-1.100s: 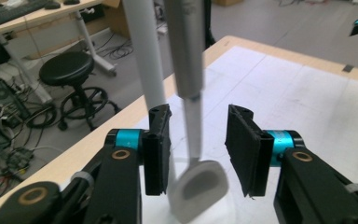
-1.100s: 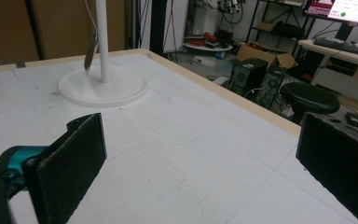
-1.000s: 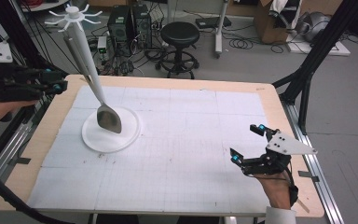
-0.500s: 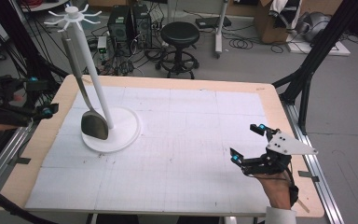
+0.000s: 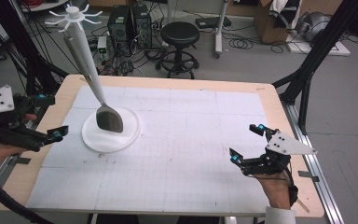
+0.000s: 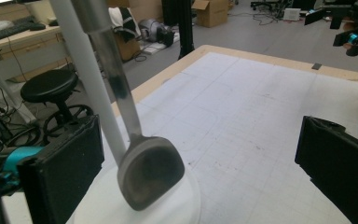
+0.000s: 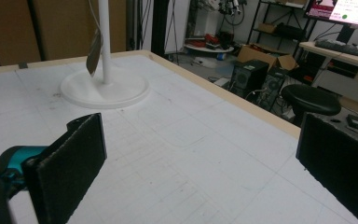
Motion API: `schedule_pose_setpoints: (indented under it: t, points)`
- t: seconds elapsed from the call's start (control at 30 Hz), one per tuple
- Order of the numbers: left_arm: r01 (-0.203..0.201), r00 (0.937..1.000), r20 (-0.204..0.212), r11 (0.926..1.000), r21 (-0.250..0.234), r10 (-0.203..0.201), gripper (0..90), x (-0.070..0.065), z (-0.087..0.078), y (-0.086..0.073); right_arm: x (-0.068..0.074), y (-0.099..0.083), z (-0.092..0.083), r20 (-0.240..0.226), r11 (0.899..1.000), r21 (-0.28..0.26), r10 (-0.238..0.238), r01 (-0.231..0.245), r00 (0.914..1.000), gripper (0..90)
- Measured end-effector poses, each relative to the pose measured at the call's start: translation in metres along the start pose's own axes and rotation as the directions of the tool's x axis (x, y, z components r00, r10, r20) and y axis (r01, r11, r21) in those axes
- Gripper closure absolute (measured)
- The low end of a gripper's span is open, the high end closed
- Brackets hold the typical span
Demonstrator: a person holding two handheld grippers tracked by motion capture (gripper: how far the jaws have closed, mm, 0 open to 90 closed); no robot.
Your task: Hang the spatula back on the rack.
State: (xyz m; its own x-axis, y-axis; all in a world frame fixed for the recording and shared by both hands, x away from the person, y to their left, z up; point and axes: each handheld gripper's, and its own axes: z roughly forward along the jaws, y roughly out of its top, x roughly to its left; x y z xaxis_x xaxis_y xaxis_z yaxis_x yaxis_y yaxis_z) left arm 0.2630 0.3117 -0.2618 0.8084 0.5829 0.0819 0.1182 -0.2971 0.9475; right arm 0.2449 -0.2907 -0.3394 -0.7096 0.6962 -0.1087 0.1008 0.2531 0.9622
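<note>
Steel spatula [image 5: 108, 117] hanging from white rack [image 5: 81, 37], my left gripper [image 5: 46, 116] just opened wide beside it, holding nothing, my right gripper [image 5: 246, 142] wide open, empty.

The spatula [image 6: 150, 177] handle's top is cut off; the stand [image 6: 81, 70] likewise.

Before you: your right gripper [image 7: 200, 163], jaws set wide apart with nothing between them, over the white gridded tabletop [image 7: 177, 154]. Far left, a white stand [image 7: 105, 86] on a round base; a metal spatula [image 7: 93, 53] hangs beside its pole. Beyond the edge, a black stool [image 7: 310, 100].
</note>
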Motion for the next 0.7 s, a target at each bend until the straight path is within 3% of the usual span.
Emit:
schedule_pose_setpoints:
  t: [0.17,0.37,0.5,0.7]
  points:
    - [0.022,0.9997,-0.005,0.9995,-0.022,-0.022,1.7,-0.006,0.019,-0.025,0.000,-0.001,0.001,-0.004,1.000,0.000,-0.002,0.002,1.0000,0.8]
    - [0.046,0.9989,-0.004,0.9979,-0.046,-0.046,1.7,-0.012,0.029,-0.049,-0.001,-0.001,0.001,-0.003,1.000,0.000,-0.001,0.001,1.0000,0.8]
    - [0.032,0.9995,0.002,0.9984,-0.046,-0.032,1.7,-0.019,0.037,-0.066,-0.001,-0.002,0.000,0.000,1.000,0.000,0.004,-0.004,1.0000,0.8]
    - [0.042,0.9991,-0.007,0.9968,-0.068,-0.043,1.7,-0.026,0.042,-0.081,-0.002,-0.003,-0.001,-0.001,1.000,-0.001,0.006,-0.006,1.0000,0.8]
